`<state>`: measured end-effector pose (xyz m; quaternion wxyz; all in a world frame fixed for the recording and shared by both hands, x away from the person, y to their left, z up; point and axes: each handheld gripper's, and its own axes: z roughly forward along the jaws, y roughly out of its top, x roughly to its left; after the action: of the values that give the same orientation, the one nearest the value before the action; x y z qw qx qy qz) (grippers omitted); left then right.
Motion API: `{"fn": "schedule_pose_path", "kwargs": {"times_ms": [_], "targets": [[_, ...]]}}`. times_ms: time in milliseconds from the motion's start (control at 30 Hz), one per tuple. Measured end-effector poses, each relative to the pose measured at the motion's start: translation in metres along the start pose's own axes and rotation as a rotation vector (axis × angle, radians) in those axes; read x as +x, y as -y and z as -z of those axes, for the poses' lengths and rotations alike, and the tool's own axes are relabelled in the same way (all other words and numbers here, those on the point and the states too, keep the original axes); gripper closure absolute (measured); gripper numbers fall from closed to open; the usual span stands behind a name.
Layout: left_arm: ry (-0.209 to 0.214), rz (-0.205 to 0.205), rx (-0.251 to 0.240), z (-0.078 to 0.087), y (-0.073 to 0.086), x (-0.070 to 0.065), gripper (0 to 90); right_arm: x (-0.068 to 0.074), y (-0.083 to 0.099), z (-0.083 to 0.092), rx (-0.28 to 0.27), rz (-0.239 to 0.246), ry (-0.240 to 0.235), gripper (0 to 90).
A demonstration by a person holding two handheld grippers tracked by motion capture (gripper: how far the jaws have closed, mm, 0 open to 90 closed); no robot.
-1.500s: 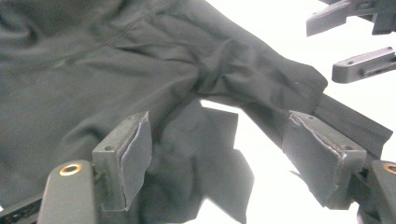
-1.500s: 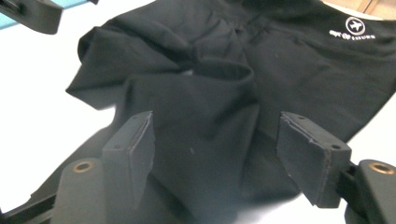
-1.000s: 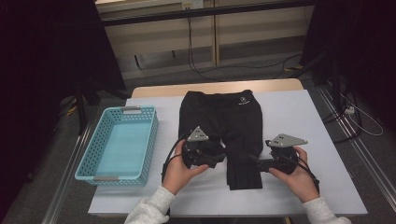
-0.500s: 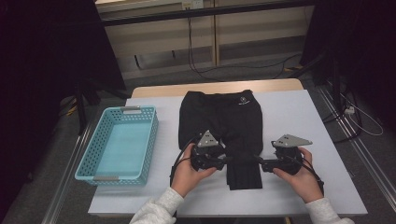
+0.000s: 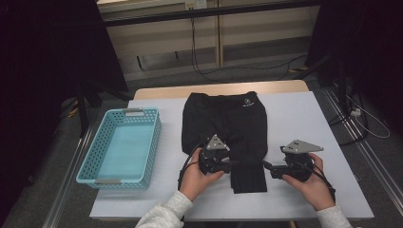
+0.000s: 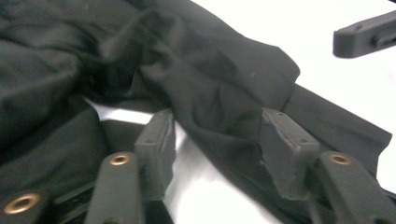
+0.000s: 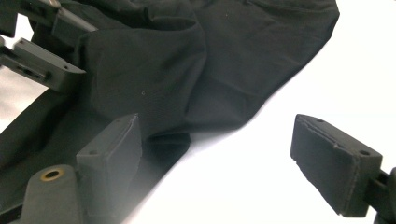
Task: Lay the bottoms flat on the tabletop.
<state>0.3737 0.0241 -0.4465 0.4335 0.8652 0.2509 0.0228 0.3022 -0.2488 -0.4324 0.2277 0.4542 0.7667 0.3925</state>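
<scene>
Where it lay spread across the middle of the white table [image 5: 294,118], the black garment [image 5: 223,123] had its small logo at the far edge and a narrow folded strip reaching toward the person; the left gripper [image 5: 231,165] sat at the near left of that cloth, its jaws having just been closing, with a fold of the fabric between them and the cloth lying against the right-hand pad [image 6: 285,156] in the left gripper view, though a firm pinch could not be told; the right gripper [image 5: 266,166] lay at the near right edge, jaws spread, one pad over the hem and the other over bare table; a light blue basket [image 5: 102,175] stood well apart on the left.
</scene>
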Motion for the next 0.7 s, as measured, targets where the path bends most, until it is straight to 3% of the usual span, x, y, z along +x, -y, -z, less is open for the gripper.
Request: {"fn": "schedule_pose_path", "kwargs": {"times_ms": [133,233,333,467,700], "targets": [[0.045,-0.004,0.024,-0.001,0.000,-0.004,73.3,0.000,0.002,-0.001,0.014,0.002,-0.005,16.5],[0.076,0.043,0.034,0.002,0.000,-0.003,85.4,-0.001,0.002,-0.001,0.017,0.000,-0.003,16.8],[0.096,0.078,0.025,0.010,-0.003,-0.002,86.1,-0.002,0.001,-0.002,0.014,-0.005,-0.006,16.8],[0.109,0.090,-0.020,0.025,-0.010,0.001,86.1,-0.002,0.001,-0.004,0.015,-0.005,-0.009,16.9],[0.081,0.129,-0.054,0.044,-0.011,0.017,86.2,0.000,0.003,-0.005,0.030,-0.003,-0.020,19.9]]}}
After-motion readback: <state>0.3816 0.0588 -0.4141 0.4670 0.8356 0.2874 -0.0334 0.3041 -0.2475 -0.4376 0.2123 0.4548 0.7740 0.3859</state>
